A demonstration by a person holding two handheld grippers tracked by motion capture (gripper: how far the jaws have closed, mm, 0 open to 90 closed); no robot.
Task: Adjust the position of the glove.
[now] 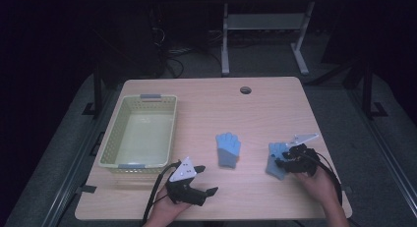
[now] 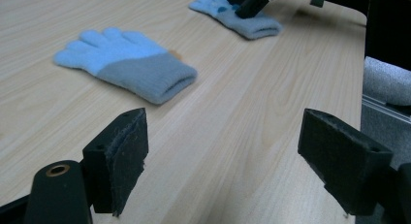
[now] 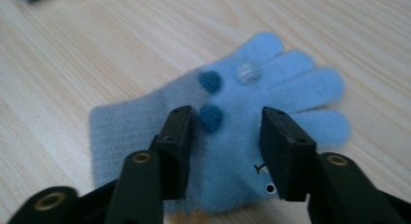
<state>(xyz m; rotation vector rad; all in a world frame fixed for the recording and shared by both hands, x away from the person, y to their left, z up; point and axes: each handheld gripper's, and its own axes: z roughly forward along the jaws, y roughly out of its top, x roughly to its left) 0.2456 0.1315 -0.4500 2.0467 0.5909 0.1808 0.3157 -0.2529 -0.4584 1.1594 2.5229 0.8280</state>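
Note:
Two light-blue knit gloves with grey cuffs lie flat on the wooden table. One glove [image 1: 228,149] [image 2: 128,64] rests near the middle. The other glove [image 1: 273,163] [image 3: 291,83], with small pompoms on its back, lies to the right. My right gripper [image 1: 284,160] [image 3: 228,118] is down on this glove, jaws partly apart, straddling its palm; the fabric between them looks flat, not pinched. From the left gripper view the right gripper [image 2: 247,6] sits on that far glove [image 2: 257,25]. My left gripper [image 1: 206,179] [image 2: 223,151] hovers open near the front edge, nothing between its pads.
A pale green plastic basket [image 1: 147,97] stands at the table's left, with nothing in it. A cable hole [image 1: 246,90] sits near the far edge. The table's right edge [image 2: 361,64] runs close to the right glove. A desk frame stands beyond the table.

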